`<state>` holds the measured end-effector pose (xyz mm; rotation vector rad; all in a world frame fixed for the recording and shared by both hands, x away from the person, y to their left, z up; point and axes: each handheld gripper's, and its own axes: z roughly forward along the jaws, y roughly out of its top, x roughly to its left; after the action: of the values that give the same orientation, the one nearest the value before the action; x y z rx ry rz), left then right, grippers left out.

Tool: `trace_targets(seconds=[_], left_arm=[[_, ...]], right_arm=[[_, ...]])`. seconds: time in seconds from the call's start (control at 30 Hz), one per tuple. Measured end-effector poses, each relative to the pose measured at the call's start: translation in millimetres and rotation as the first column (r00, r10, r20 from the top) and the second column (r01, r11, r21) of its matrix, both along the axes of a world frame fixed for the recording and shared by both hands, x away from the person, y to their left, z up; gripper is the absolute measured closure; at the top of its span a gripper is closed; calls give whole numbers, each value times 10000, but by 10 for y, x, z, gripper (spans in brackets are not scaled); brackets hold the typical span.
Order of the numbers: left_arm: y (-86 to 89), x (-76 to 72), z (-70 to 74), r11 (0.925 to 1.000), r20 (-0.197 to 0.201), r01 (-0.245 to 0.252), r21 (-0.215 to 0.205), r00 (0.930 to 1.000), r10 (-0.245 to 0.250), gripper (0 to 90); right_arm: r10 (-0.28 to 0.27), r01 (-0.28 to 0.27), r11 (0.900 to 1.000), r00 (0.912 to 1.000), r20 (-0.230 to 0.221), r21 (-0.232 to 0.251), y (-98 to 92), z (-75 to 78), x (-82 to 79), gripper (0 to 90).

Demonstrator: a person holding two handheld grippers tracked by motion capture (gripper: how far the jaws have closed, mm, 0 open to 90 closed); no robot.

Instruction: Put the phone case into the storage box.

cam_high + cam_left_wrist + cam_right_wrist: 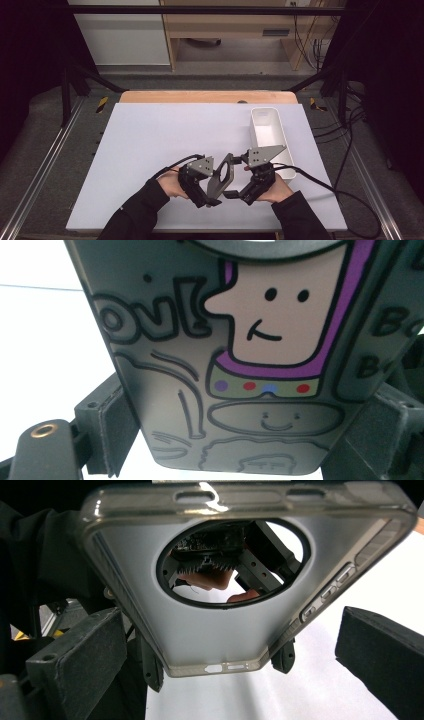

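- White surface (150, 150) lies under your hands, with a white bin (270, 135) at its right edge.
- Your left tool (212, 192) grips the phone case (223, 172) by its sides, near the front edge.
- Your right tool (235, 194) stands wide around the case, pads clear.

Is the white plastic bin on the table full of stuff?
No, the long white plastic bin at the right of the white table looks empty inside.
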<state>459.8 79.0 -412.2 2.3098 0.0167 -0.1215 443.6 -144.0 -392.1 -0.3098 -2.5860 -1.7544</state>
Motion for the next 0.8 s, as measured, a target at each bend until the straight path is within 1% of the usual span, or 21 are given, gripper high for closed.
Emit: trace_targets(seconds=[0.17, 0.57, 0.8], left_arm=[[-19, -7, 6, 9999, 7, 48, -155, 10000, -48, 117], [-65, -20, 1, 9999, 56, 138, -56, 9999, -137, 117], [-79, -29, -7, 9999, 49, 151, -44, 9999, -151, 117]], right_arm=[[9, -9, 10000, 10000, 5, 47, 4, -5, -3, 4], [25, -25, 10000, 10000, 0, 68, 21, -24, 3, 20], [250, -249, 9997, 9996, -138, 87, 24, -29, 0, 63]])
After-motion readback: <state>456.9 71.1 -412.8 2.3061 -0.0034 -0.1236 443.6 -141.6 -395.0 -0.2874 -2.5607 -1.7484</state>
